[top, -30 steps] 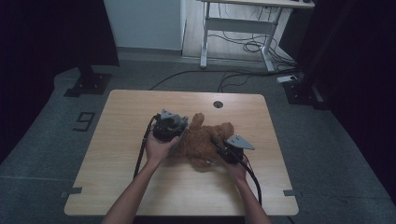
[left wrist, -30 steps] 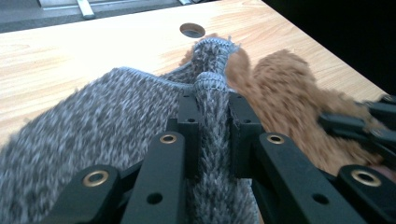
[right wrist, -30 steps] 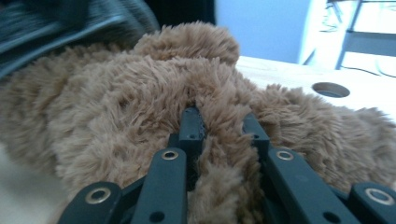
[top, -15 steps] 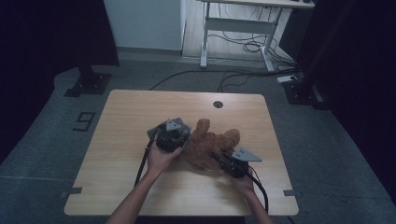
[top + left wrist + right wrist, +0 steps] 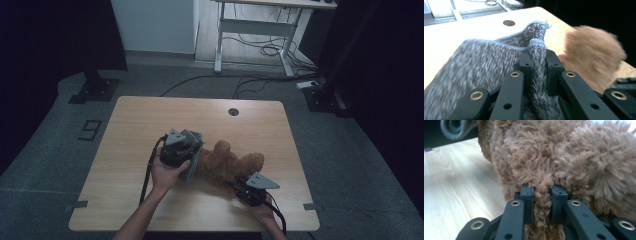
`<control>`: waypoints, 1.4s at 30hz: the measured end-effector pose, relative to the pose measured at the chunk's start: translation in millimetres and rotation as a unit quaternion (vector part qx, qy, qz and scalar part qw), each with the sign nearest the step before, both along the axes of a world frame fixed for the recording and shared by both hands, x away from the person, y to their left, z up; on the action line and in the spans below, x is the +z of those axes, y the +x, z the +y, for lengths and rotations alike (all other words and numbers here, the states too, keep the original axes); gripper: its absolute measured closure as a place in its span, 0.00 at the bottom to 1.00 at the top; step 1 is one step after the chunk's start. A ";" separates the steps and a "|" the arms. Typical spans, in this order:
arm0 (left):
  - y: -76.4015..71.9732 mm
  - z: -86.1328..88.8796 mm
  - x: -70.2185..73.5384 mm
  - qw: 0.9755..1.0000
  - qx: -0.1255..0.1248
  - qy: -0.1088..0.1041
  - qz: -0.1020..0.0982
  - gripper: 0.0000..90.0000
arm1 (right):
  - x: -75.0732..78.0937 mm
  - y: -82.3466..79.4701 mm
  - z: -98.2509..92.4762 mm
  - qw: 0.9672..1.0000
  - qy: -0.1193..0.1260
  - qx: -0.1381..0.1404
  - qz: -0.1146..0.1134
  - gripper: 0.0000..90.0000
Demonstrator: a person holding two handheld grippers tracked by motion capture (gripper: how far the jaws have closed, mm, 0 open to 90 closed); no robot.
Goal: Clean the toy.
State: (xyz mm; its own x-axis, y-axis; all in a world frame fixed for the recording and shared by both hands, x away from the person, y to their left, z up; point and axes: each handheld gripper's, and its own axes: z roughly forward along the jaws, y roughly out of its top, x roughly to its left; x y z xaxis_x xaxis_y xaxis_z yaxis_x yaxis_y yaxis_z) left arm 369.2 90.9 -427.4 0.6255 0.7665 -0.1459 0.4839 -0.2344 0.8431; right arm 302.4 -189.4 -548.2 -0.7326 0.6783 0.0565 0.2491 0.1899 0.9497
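Landmark = the brown plush toy (image 5: 227, 165), lying on the wooden table (image 5: 140, 120) a bit toward the person's edge from centre.

Nearest the person: right gripper (image 5: 239, 186) sits at the toy's near-right side, hand (image 5: 261, 207) behind it at the table's near edge. In the right gripper view the right gripper (image 5: 543, 195) has its jaws pinched on a tuft of the toy's fur (image 5: 541, 182); both pads are buried in pile, so it's clamped on the toy. Bare table top shows to the left of the toy in that view.

Next out: left gripper (image 5: 192, 157) is hard against the toy's left side, left hand (image 5: 167, 172) gripping its body, cable trailing back toward the person. In the left gripper view the left gripper (image 5: 539, 60) is closed on a fold of grey knitted garment (image 5: 481, 60); a ribbed edge sticks up between the pads. The knit spreads left of the jaws, and the toy (image 5: 594, 55) is just right of it, blurred. Can't tell whether the garment is on the toy or just against it.

Farther: the table's round cable hole (image 5: 233, 111) is beyond the toy, well apart. Past the table, a desk frame (image 5: 250, 30) with cables on the floor.
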 end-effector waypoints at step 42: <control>-41.4 1.9 -68.0 1.000 -0.008 -0.026 0.002 0.88 | 10.8 12.0 -24.9 0.996 0.032 -0.057 0.065 0.73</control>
State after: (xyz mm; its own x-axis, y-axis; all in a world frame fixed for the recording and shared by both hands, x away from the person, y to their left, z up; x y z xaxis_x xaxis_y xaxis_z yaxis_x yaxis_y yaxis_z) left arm 327.8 92.8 -495.4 0.6372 0.7475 -0.1876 0.4837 -0.1984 0.8524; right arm 314.4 -214.4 -537.4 -0.6349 0.7485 0.1912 0.3870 0.0939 0.9173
